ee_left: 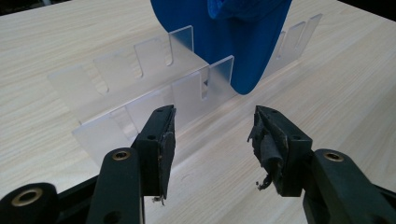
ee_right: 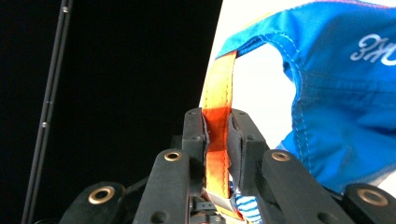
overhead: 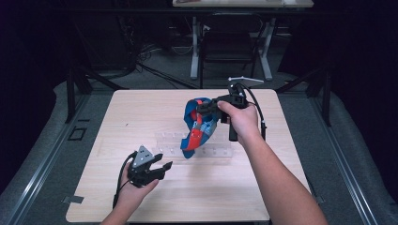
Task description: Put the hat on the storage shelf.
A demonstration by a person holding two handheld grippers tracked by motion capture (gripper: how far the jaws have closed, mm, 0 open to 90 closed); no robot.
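A blue cap [overhead: 199, 125] with red and white panels hangs above the clear plastic slotted rack [overhead: 216, 151] in the middle of the table. My right gripper [overhead: 202, 108] holds it from the right, and its jaws are shut on the cap's orange strap [ee_right: 223, 84]. The blue fabric [ee_right: 336, 107] hangs past the right gripper [ee_right: 218, 116]. Near the table's front left, my left gripper [overhead: 163, 161] is open and empty. It points at the rack [ee_left: 140, 88], with the cap's brim [ee_left: 233, 42] dipping between the rack's slotted walls beyond the left gripper [ee_left: 214, 112].
The light wooden table [overhead: 141, 112] has bare surface around the rack. A white object [overhead: 245, 79] lies just past the table's far edge. A dark chair [overhead: 227, 42] and desk legs stand behind. Black stand legs [overhead: 75, 89] flank the table.
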